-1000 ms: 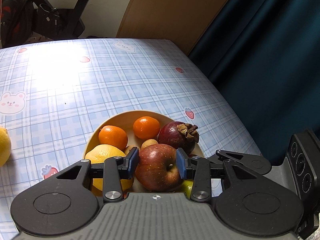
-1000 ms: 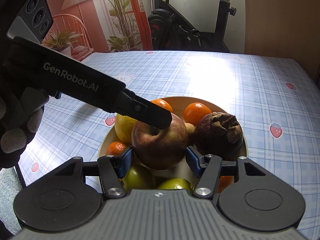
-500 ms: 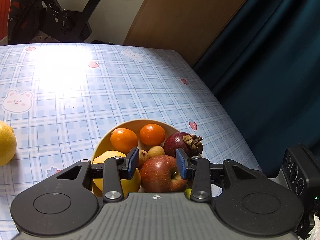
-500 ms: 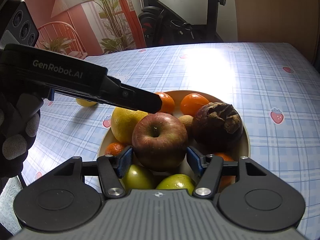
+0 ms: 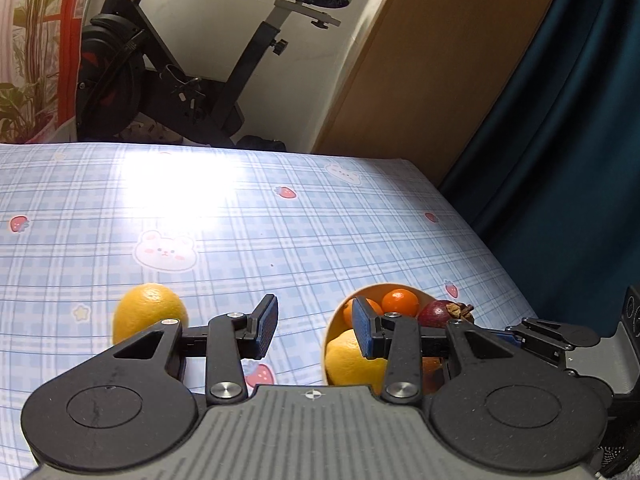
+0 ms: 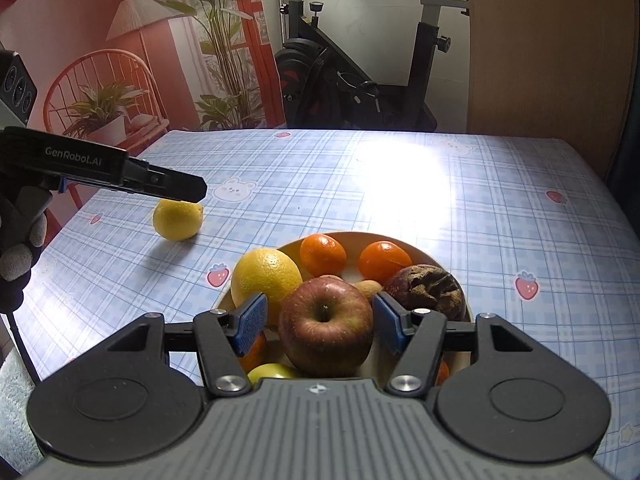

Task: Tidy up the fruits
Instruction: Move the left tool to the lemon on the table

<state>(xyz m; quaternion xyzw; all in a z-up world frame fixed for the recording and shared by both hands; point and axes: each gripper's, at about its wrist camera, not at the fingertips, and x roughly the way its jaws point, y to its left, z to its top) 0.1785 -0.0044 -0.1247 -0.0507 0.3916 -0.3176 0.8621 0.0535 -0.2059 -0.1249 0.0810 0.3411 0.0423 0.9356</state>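
A tan bowl (image 6: 424, 249) holds a red apple (image 6: 326, 326), a lemon (image 6: 266, 278), two tangerines (image 6: 323, 254), a mangosteen (image 6: 426, 290) and green fruits. My right gripper (image 6: 318, 320) is open, its pads on either side of the apple without touching it. My left gripper (image 5: 314, 326) is open and empty above the cloth, left of the bowl (image 5: 334, 328). A loose lemon (image 5: 148, 312) lies on the table to its left; it also shows in the right wrist view (image 6: 178, 218), under the left gripper's tip.
The table wears a blue plaid cloth (image 5: 240, 220) with bear and strawberry prints. An exercise bike (image 5: 168, 80) stands behind the far edge. A dark curtain (image 5: 560, 140) hangs off the right edge. A fluffy white mat (image 6: 16, 408) lies below the left edge.
My left gripper has let the apple go into the bowl, lifted and swung left toward the loose lemon. My right gripper has pulled back slightly and stays open around the apple.
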